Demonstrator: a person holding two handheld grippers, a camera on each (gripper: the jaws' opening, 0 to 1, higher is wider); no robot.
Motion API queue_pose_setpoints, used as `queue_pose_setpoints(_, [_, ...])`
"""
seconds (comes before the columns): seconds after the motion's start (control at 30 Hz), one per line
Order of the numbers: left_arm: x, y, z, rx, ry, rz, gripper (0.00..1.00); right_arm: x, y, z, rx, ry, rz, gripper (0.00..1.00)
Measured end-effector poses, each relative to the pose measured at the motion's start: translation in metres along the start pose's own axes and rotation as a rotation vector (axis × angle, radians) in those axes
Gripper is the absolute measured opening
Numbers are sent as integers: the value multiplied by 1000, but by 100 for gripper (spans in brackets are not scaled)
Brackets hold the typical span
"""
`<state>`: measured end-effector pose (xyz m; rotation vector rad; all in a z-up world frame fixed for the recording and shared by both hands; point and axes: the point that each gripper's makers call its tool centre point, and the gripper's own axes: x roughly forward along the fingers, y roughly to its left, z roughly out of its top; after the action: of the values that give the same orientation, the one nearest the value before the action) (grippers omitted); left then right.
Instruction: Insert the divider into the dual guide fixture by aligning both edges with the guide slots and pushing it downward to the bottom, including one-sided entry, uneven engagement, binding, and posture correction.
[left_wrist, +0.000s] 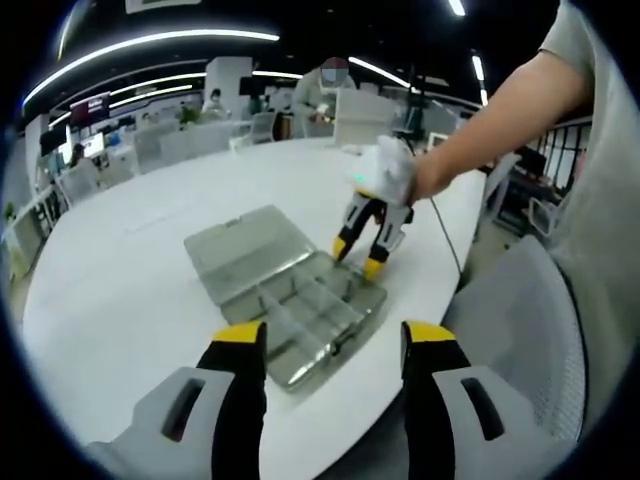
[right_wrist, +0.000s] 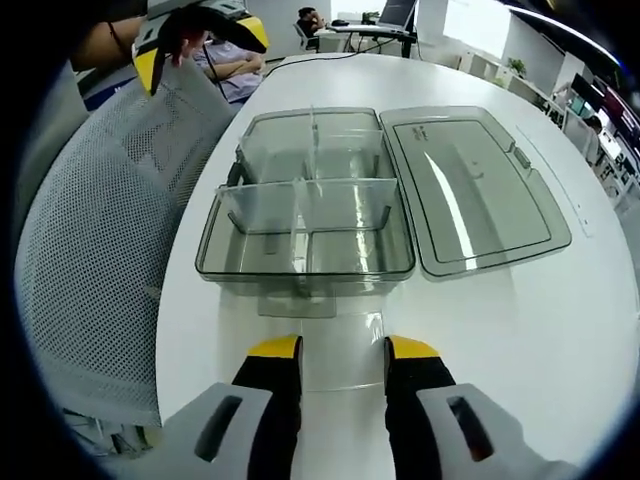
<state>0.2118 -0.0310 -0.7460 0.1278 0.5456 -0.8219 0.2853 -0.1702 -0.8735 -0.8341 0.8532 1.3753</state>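
On the white worktop (right_wrist: 560, 330) sits one clear organiser box (right_wrist: 305, 215) with its hinged lid (right_wrist: 470, 190) folded flat beside it. Inside, one long clear divider (right_wrist: 300, 205) stands across the tray, with shorter partitions meeting it; their exact number is hard to tell through the clear plastic. From the right gripper view the divider looks upright, but whether both ends sit fully down in the wall slots cannot be told. The right claw (right_wrist: 342, 350) hovers just short of the box's near wall, released and carrying nothing; the left claw (left_wrist: 335, 345) is likewise spread and empty, poised above the box's near corner. Two claws and one box with one lid, then, and no loose divider lies on the worktop. A mesh chair (right_wrist: 100, 260) stands beside the worktop. To do the step well, I would judge it best to take the divider by its top edge near the middle, keep it vertical, check each end against its slot, and press evenly; if one end leads or binds, ease it back, level it, then push again rather than force it.
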Motion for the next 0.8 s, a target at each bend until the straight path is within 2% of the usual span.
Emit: queue_pose_setpoints(0.8, [4, -1, 0, -3, -4, -13, 51, -12, 0, -5, -4, 4, -24, 27])
